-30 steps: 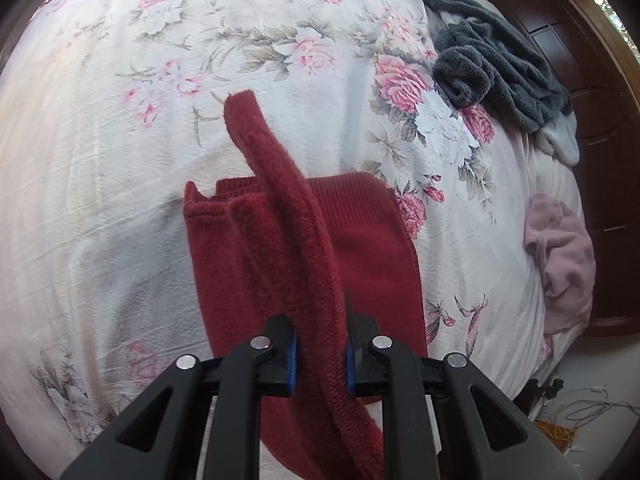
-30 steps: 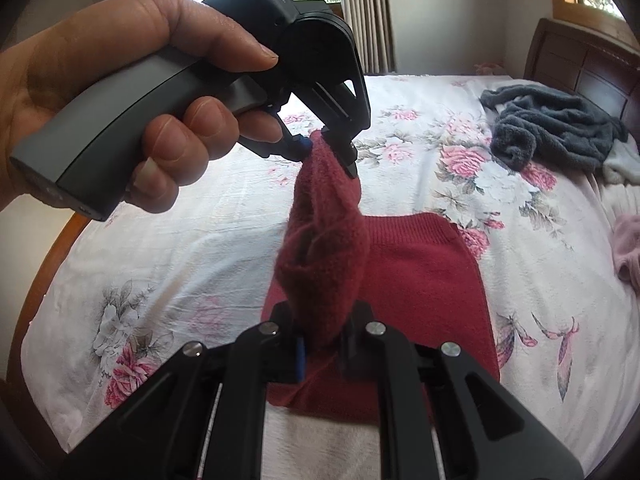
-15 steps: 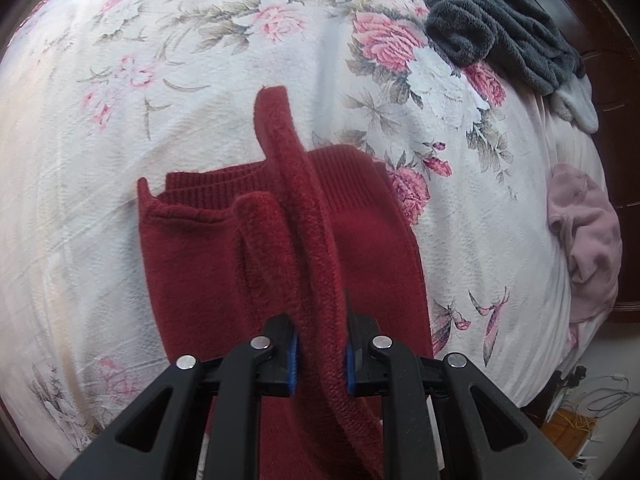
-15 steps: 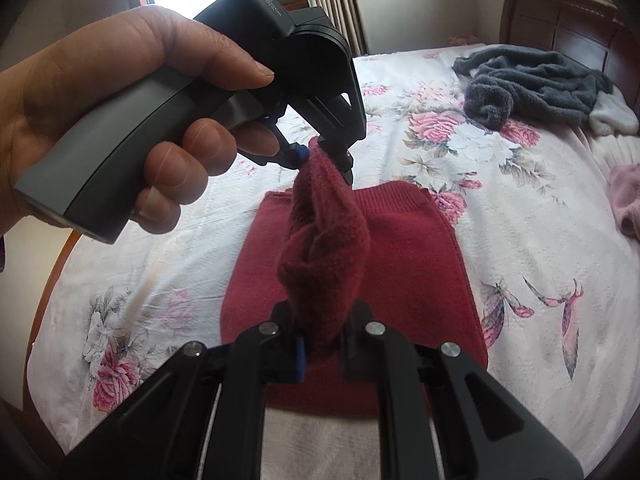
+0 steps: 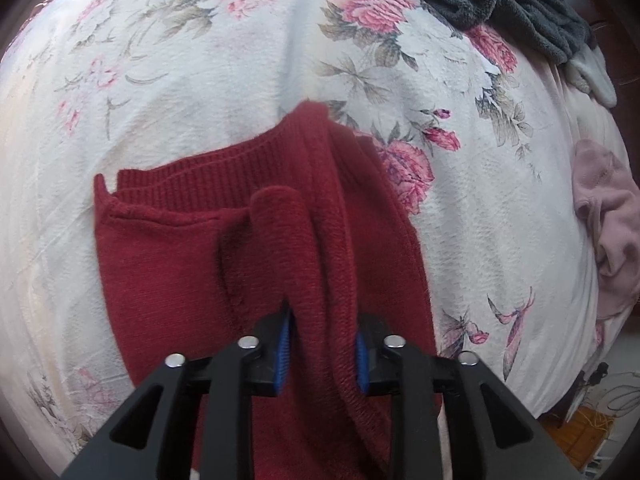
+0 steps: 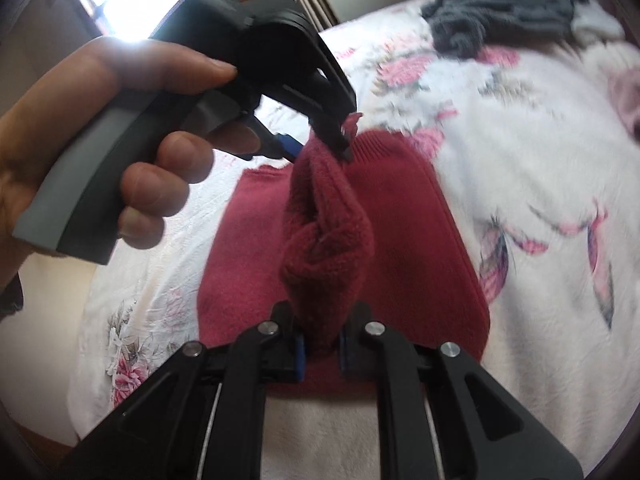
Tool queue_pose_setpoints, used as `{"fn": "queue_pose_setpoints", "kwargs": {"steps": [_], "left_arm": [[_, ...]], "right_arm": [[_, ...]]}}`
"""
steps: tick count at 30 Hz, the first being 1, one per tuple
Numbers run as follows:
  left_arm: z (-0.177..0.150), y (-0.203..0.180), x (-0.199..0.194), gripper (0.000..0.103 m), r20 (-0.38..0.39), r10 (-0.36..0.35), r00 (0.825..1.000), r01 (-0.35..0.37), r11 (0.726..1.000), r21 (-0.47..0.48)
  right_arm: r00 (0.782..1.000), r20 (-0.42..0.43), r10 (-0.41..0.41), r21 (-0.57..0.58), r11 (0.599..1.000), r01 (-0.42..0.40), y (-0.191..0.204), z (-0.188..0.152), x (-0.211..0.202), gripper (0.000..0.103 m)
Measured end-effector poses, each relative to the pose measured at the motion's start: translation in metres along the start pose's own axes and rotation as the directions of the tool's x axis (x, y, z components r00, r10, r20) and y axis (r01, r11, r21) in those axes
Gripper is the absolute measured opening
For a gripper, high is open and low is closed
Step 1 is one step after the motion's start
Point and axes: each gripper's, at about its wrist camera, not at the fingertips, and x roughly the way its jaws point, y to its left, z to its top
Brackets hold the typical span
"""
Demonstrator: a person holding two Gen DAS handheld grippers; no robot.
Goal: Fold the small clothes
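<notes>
We hold a dark red knitted garment (image 5: 168,264), apparently a small sweater with a ribbed hem, above a floral bedsheet (image 5: 168,80). Most of it lies flat on the sheet; one raised strip of it (image 6: 324,232) is lifted clear of that flat panel and stretched between our two tools.

The left gripper (image 5: 322,352) is closed narrowly on one end of this strip, knit filling the space between its blue pads (image 5: 283,354). The right gripper (image 6: 322,354) is likewise clamped on the other end, with bunched fabric bulging just ahead of its jaws. In the right wrist view the hand (image 6: 132,152) carrying the left tool appears above and to the left, its tool tip pinching the strip over the far, ribbed edge.

The relation that matters, we judge: the strip's long axis runs from the right gripper at the near edge to the left gripper at the far edge, directly over the flat panel. Laying the strip down along this axis would complete the fold, and both hands are equally engaged.

Outward lie a grey fleece garment (image 5: 504,4) near the dark wooden headboard, well apart, and a pale pink garment (image 5: 608,216) at the bed's right edge.
</notes>
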Motion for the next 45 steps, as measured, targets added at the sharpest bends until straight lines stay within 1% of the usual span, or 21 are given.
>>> {"fn": "queue_pose_setpoints", "kwargs": {"steps": [2, 3, 6, 7, 8, 10, 11, 14, 16, 19, 21, 23, 25, 27, 29, 31, 34, 39, 41, 44, 45], "left_arm": [[-0.002, -0.001, 0.001, 0.061, 0.016, -0.097, 0.995, 0.097, 0.995, 0.007], [-0.005, 0.001, -0.001, 0.063, 0.034, -0.167, 0.985, 0.166, 0.986, 0.015], [-0.017, 0.013, -0.009, 0.065, 0.080, -0.248, 0.965, 0.247, 0.969, 0.025], [-0.023, 0.023, -0.013, 0.066, 0.096, -0.282, 0.955, 0.281, 0.959, 0.021], [-0.030, 0.032, -0.017, 0.067, 0.107, -0.313, 0.944, 0.313, 0.950, 0.019], [-0.046, 0.047, -0.027, 0.067, 0.130, -0.365, 0.922, 0.364, 0.931, 0.032], [-0.056, 0.055, -0.032, 0.067, 0.142, -0.387, 0.911, 0.384, 0.922, 0.045], [-0.087, 0.079, -0.048, 0.068, 0.190, -0.455, 0.870, 0.453, 0.890, 0.057], [-0.109, 0.095, -0.053, 0.069, 0.221, -0.506, 0.834, 0.511, 0.859, 0.042], [-0.136, 0.114, -0.055, 0.070, 0.249, -0.553, 0.795, 0.567, 0.823, 0.017], [-0.148, 0.121, -0.053, 0.070, 0.256, -0.572, 0.779, 0.591, 0.806, 0.003], [-0.158, 0.125, -0.051, 0.070, 0.265, -0.590, 0.762, 0.615, 0.788, -0.013], [-0.165, 0.129, -0.046, 0.070, 0.271, -0.611, 0.744, 0.642, 0.766, -0.033], [-0.168, 0.131, -0.041, 0.070, 0.271, -0.622, 0.734, 0.657, 0.753, -0.051], [-0.168, 0.131, -0.034, 0.070, 0.258, -0.624, 0.737, 0.658, 0.750, -0.064], [-0.167, 0.128, -0.030, 0.070, 0.247, -0.628, 0.738, 0.658, 0.750, -0.061], [-0.167, 0.122, -0.030, 0.070, 0.242, -0.648, 0.722, 0.673, 0.739, -0.032], [-0.168, 0.106, -0.030, 0.070, 0.213, -0.676, 0.705, 0.689, 0.724, 0.017], [-0.167, 0.099, -0.023, 0.070, 0.192, -0.682, 0.705, 0.692, 0.722, 0.023], [-0.168, 0.098, -0.003, 0.070, 0.157, -0.668, 0.728, 0.678, 0.735, -0.016], [-0.168, 0.099, 0.004, 0.070, 0.145, -0.663, 0.735, 0.673, 0.738, -0.038]], "right_arm": [[1.000, -0.016, 0.024, 0.033, 0.999, -0.023, -0.013, -0.004, 0.003, 0.010], [0.998, -0.028, 0.051, 0.064, 0.997, -0.049, -0.023, -0.007, 0.006, 0.010], [0.981, -0.068, 0.179, 0.173, 0.971, -0.165, -0.057, -0.014, 0.017, 0.022], [0.972, -0.071, 0.225, 0.223, 0.953, -0.204, -0.068, -0.015, 0.019, 0.033], [0.955, -0.068, 0.289, 0.291, 0.921, -0.258, -0.083, -0.015, 0.021, 0.051], [0.929, -0.048, 0.368, 0.369, 0.871, -0.326, -0.101, -0.013, 0.023, 0.069], [0.911, -0.044, 0.411, 0.400, 0.842, -0.361, -0.110, -0.010, 0.025, 0.070], [0.813, -0.072, 0.578, 0.490, 0.730, -0.476, -0.127, 0.005, 0.040, 0.074], [0.795, -0.117, 0.595, 0.507, 0.724, -0.467, -0.132, 0.017, 0.049, 0.074], [0.762, -0.213, 0.611, 0.488, 0.742, -0.459, -0.127, 0.043, 0.069, 0.074], [0.723, -0.272, 0.635, 0.491, 0.738, -0.463, -0.122, 0.059, 0.089, 0.074], [0.696, -0.299, 0.653, 0.501, 0.728, -0.468, -0.117, 0.072, 0.105, 0.074], [0.701, -0.323, 0.636, 0.494, 0.745, -0.448, -0.111, 0.085, 0.118, 0.070], [0.699, -0.357, 0.620, 0.474, 0.765, -0.436, -0.101, 0.095, 0.128, 0.057], [0.718, -0.398, 0.570, 0.422, 0.809, -0.409, -0.092, 0.098, 0.129, 0.020], [0.748, -0.410, 0.522, 0.357, 0.847, -0.395, -0.084, 0.100, 0.122, 0.018], [0.807, -0.389, 0.444, 0.243, 0.894, -0.375, -0.077, 0.098, 0.098, 0.015], [0.866, -0.313, 0.391, 0.205, 0.918, -0.340, -0.090, 0.095, 0.077, 0.014], [0.870, -0.309, 0.385, 0.232, 0.917, -0.323, -0.101, 0.090, 0.082, 0.014], [0.832, -0.354, 0.428, 0.268, 0.898, -0.349, -0.101, 0.086, 0.101, 0.021], [0.827, -0.356, 0.435, 0.281, 0.894, -0.349, -0.102, 0.090, 0.104, 0.023]]}}
